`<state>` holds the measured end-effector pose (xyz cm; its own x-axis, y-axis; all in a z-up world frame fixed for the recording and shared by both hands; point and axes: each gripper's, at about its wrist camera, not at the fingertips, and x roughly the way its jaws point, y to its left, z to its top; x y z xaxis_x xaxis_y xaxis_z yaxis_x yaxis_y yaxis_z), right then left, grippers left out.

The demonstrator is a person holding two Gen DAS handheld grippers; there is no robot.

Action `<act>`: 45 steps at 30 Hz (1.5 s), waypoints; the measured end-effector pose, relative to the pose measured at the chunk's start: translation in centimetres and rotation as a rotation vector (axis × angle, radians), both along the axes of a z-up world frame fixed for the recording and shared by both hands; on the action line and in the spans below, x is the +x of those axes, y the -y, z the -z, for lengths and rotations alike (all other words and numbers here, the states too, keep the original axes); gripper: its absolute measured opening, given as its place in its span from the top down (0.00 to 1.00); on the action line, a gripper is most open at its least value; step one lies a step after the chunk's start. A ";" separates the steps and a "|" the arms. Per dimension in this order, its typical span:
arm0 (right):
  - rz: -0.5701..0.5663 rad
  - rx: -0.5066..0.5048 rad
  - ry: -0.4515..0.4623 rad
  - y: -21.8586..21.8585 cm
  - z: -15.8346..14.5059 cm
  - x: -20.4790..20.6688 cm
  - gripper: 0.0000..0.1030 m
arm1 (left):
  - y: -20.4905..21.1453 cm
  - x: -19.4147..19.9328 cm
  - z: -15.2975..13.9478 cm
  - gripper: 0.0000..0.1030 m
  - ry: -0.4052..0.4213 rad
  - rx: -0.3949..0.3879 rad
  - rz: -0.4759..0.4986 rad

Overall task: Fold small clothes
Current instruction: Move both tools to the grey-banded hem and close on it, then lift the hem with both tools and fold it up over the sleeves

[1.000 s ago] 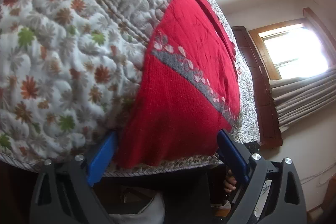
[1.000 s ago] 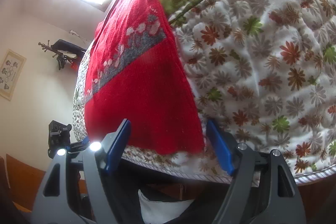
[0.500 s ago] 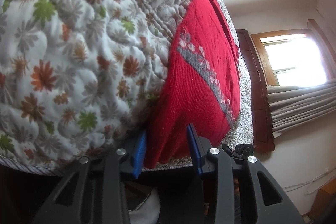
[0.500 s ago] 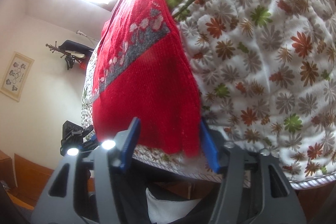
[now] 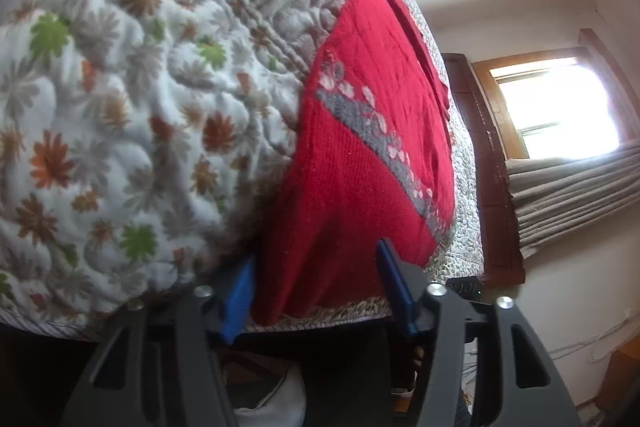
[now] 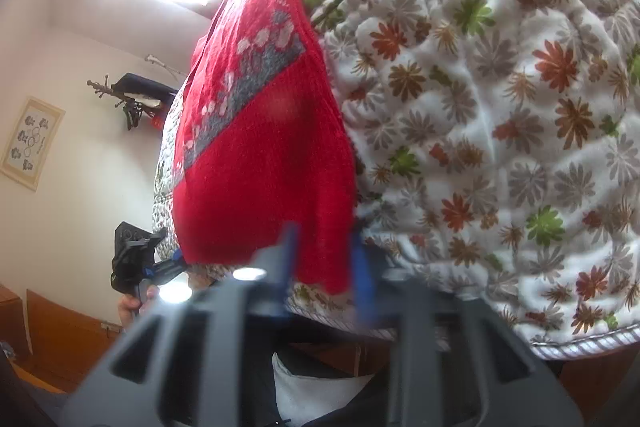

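Note:
A red knit sweater (image 5: 360,167) with a grey flowered band lies flat on a floral quilt (image 5: 120,107), its hem at the bed's near edge. My left gripper (image 5: 318,289) is open, and its blue fingers (image 5: 240,291) stand either side of the hem's left corner. In the right wrist view the same sweater (image 6: 260,167) hangs slightly over the quilt's (image 6: 500,127) edge. There my right gripper (image 6: 325,267), blurred by motion, is pinched narrowly on the hem's right corner. The left gripper (image 6: 136,259) and the hand holding it show at the far left.
The bed's edge runs just in front of both grippers. A dark wooden headboard (image 5: 488,167), a bright window (image 5: 560,107) and curtains (image 5: 572,195) stand past the sweater. A framed picture (image 6: 32,143) and a wall rack (image 6: 132,99) are on the other wall.
My right gripper's fingers have come together on the hem's right corner. My left gripper narrowed half a second ago, then widened again around the left corner.

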<state>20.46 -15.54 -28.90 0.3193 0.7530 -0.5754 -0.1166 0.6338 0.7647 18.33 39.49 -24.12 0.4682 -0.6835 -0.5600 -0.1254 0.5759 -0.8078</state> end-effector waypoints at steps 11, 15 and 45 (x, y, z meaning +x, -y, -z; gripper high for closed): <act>0.012 0.119 0.024 2.1 -2.5 -1.4 0.93 | -1.9 -1.8 -1.5 0.93 0.063 -0.120 -0.070; 0.025 0.180 0.056 3.5 -4.5 -2.0 0.93 | -2.3 -2.1 -4.3 0.93 0.113 -0.151 -0.064; 0.111 0.250 0.106 4.2 -17.4 16.5 0.93 | -4.5 18.1 -12.7 0.93 0.147 -0.316 -0.171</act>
<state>36.94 -19.73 -11.50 0.4563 0.8243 -0.3352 -0.1450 0.4405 0.8860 36.45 44.01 -11.42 0.6497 -0.7169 -0.2527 -0.0679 0.2764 -0.9586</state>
